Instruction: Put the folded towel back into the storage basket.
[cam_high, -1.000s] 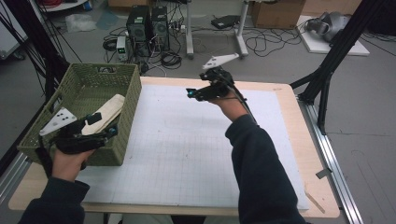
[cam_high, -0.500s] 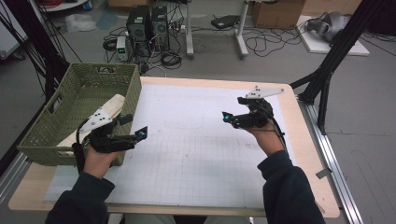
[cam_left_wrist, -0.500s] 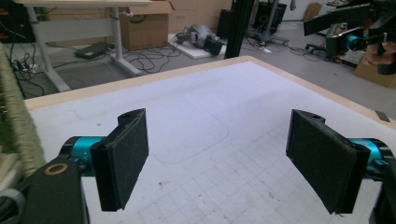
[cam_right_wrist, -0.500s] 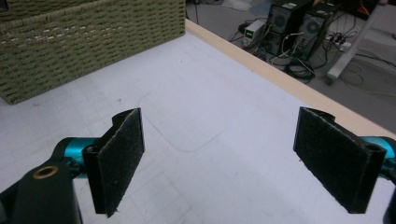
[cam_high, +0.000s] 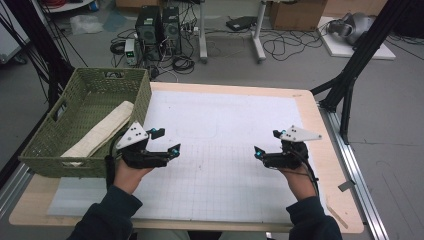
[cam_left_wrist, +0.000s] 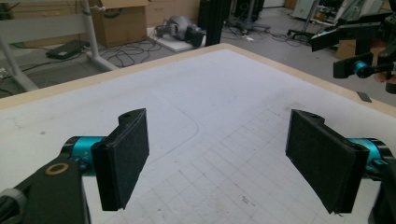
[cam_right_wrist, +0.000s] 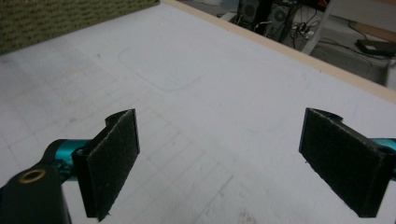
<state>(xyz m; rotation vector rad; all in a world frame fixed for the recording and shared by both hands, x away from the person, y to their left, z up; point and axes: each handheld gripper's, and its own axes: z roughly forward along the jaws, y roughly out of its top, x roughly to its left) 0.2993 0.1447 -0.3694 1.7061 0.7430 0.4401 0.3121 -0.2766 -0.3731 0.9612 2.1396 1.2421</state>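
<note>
Towel (cam_high: 102, 131) in green basket (cam_high: 47, 159), white gridded mat (cam_high: 225, 150), cluttered floor

Dark teal-blue sleeves down to the wrists. Left gripper (cam_high: 167, 141) black, with teal knobs by the flat black pads and a grey three-cornered plate on top. Right gripper (cam_high: 267, 142) alike: black body, teal knobs, grey plate, black cable trailing back over the sleeve.

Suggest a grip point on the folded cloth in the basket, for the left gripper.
Probably the folded cloth's upper end, leaning toward the green basket's right wall. Come from above: the walls block any side approach, and that end looks highest. The left gripper is open and empty beside the basket.
</note>
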